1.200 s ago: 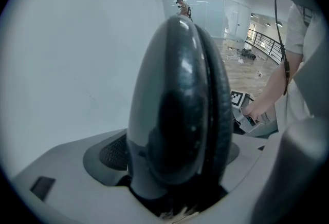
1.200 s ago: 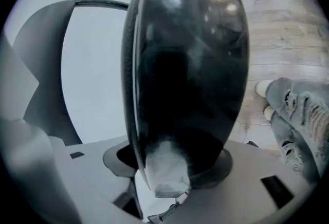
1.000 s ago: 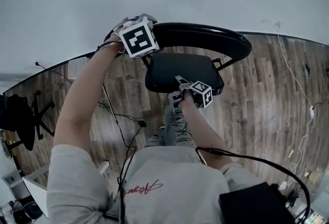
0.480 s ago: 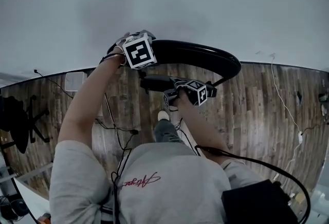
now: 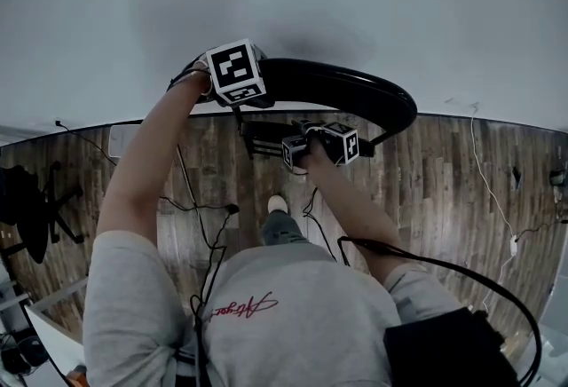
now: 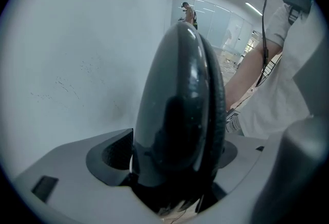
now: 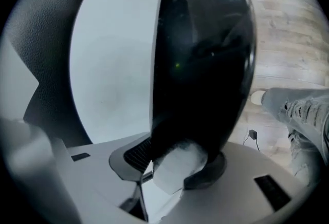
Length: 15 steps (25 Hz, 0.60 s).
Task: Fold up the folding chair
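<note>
gripping the top of the folding chair [image 5: 390,106], the left gripper [image 5: 238,88] sits at the left end of the curved black backrest [image 5: 346,82], which stands close against the pale wall [image 5: 399,3]. in the head view its marker cube covers the jaws. the left gripper view shows them one on each side of the glossy backrest, pressed onto it, having just been closing a little further. the backrest fills that view, so the chair below it is hidden there.

the right gripper [image 5: 312,146] is lower and further right, at the seat [image 5: 264,138], which shows only as a thin dark slab, edge-on under the backrest. in the right gripper view the jaws pinch the seat's dark rim, and they too have just been closing. a pale blurred patch sits where the rim meets the jaws, and i cannot tell what it is. the chair's legs are hidden behind the person's arms and the seat.

loose cables [image 5: 200,208] trail over the wooden floor [image 5: 444,199]. one shoe [image 5: 278,202] shows, while the person's torso covers most of the legs. a dark office chair [image 5: 35,208] is cut off at the left edge, and a black box [image 5: 444,350] is cut off at the bottom right.
</note>
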Motion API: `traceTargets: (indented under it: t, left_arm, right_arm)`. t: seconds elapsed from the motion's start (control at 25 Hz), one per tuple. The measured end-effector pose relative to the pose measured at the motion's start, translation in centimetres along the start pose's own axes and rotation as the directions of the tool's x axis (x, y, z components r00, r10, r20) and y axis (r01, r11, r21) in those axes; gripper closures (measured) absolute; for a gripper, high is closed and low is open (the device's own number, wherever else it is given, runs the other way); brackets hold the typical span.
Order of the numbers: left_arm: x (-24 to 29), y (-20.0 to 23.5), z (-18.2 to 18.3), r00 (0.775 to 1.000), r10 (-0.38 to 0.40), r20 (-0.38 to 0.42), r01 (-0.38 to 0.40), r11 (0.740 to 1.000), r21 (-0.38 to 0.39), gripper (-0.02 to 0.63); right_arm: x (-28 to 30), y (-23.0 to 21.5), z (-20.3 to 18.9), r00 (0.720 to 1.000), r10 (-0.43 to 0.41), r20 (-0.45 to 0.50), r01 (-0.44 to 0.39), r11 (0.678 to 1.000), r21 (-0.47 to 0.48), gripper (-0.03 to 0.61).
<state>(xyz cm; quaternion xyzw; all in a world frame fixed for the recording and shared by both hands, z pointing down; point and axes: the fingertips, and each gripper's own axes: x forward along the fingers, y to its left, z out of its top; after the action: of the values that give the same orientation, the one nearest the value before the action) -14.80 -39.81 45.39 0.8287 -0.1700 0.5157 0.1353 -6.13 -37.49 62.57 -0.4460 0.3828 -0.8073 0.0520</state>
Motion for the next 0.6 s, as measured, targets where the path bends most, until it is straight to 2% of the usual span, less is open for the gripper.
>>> traceTargets:
  t: [0.08, 0.16, 0.28, 0.4, 0.52, 0.6]
  left_arm:
    - [0.0, 0.9, 0.1, 1.0, -0.019, -0.02, 0.019, 1.0, 0.009, 0.206]
    - [-0.1, 1.6, 0.2, 1.0, -0.02, -0.019, 0.02, 1.0, 0.016, 0.212]
    - [-0.3, 1.8, 0.6, 1.0, -0.004, 0.023, 0.003, 1.0, 0.015, 0.215]
    - [-0.7, 2.1, 0.4, 0.999, 0.02, 0.036, -0.021, 1.0, 0.016, 0.216]
    - [-0.6, 2.3, 0.5, 0.999, 0.028, 0.034, -0.029, 1.0, 0.012, 0.219]
    - [-0.4, 2.4, 0.6, 0.999, 0.02, 0.032, -0.02, 1.0, 0.008, 0.219]
  right_arm:
    - [0.5, 0.8, -0.2, 1.0, 0.024, -0.019, -0.025, 0.998, -0.061, 0.432]
    - [0.6, 1.2, -0.5, 0.995, 0.089, -0.048, -0.094, 0.989, -0.112, 0.406]
    - [-0.2, 0.8, -1.4, 0.977, 0.168, -0.127, -0.182, 0.977, -0.11, 0.388]
    - [-1.6, 1.0, -2.4, 0.96, 0.211, -0.186, -0.23, 0.969, -0.09, 0.365]
    - [-2.8, 1.8, -1.4, 0.958, 0.213, -0.191, -0.245, 0.956, -0.163, 0.373]
    - [-3.2, 2.1, -1.2, 0.945, 0.22, -0.242, -0.264, 0.95, -0.167, 0.37]
